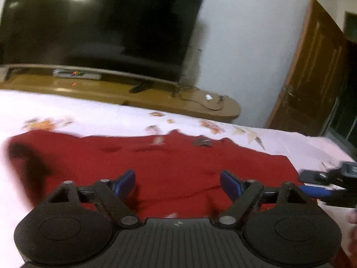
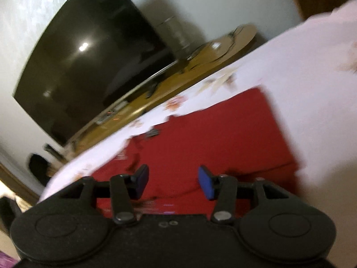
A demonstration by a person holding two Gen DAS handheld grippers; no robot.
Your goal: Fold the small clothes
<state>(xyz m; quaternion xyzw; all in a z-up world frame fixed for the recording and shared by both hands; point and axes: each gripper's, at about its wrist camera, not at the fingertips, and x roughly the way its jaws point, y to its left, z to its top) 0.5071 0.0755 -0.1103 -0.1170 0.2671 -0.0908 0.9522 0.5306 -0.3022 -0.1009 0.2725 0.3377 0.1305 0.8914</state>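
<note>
A flat red knit garment (image 1: 178,167) is spread on the white floral bedsheet (image 1: 67,111), just beyond the jaws. Both the left gripper (image 1: 177,179) and the right gripper (image 2: 173,179) are held apart, empty. A fold seems just laid; an edge must be regrasped next.

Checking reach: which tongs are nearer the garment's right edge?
Right. Right tongs sit at the edge of the red garment; left tongs hover open over its middle.
</note>
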